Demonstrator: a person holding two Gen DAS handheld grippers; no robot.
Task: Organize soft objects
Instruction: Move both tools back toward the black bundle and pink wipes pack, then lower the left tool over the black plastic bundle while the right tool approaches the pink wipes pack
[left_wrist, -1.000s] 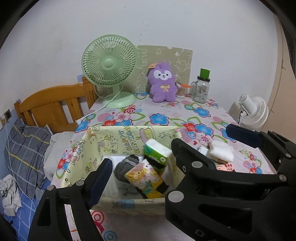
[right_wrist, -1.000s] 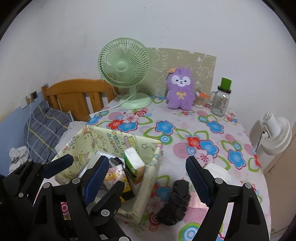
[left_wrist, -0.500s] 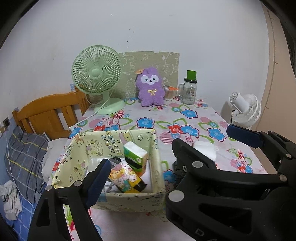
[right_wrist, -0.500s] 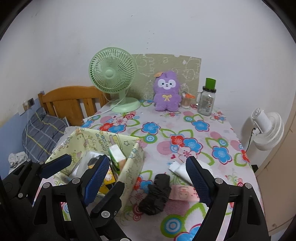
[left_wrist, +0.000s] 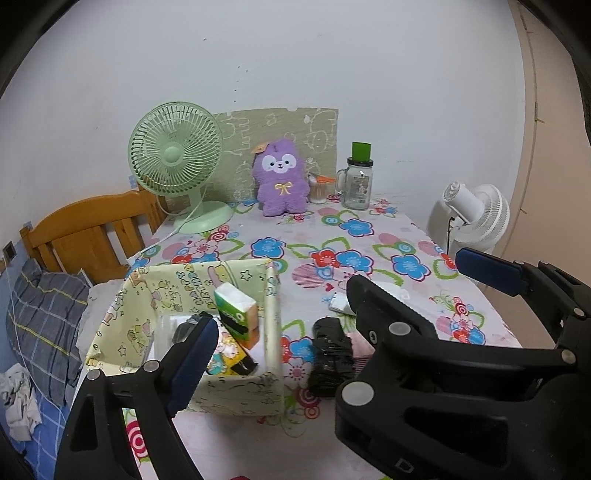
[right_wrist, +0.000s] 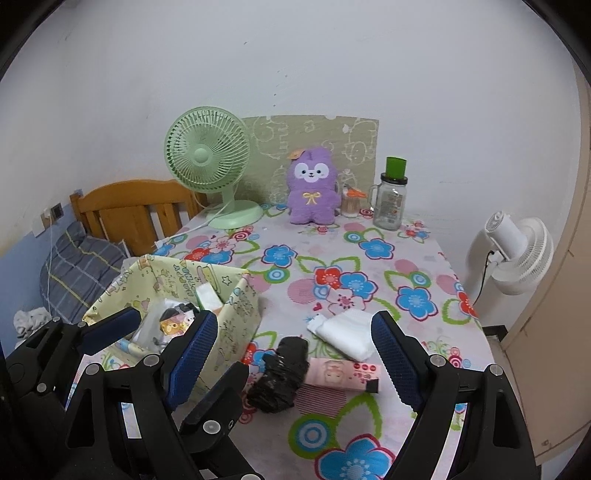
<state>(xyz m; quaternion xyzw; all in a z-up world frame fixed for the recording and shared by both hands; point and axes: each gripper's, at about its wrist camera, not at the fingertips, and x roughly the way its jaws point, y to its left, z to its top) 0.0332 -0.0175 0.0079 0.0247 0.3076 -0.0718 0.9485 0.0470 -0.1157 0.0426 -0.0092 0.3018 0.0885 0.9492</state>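
Since a second ago I've pulled both grippers back from the yellow box (right_wrist: 236, 310). My left gripper (left_wrist: 332, 295) hangs released, empty, over it. Right of the box lie the black bundle (right_wrist: 280, 373), pink tube (right_wrist: 343, 371) and white cloth (right_wrist: 343, 332), now under my released right gripper (right_wrist: 291, 354).

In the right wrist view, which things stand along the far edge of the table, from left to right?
Green fan → purple plush toy → small cup of sticks → glass jar with green lid.
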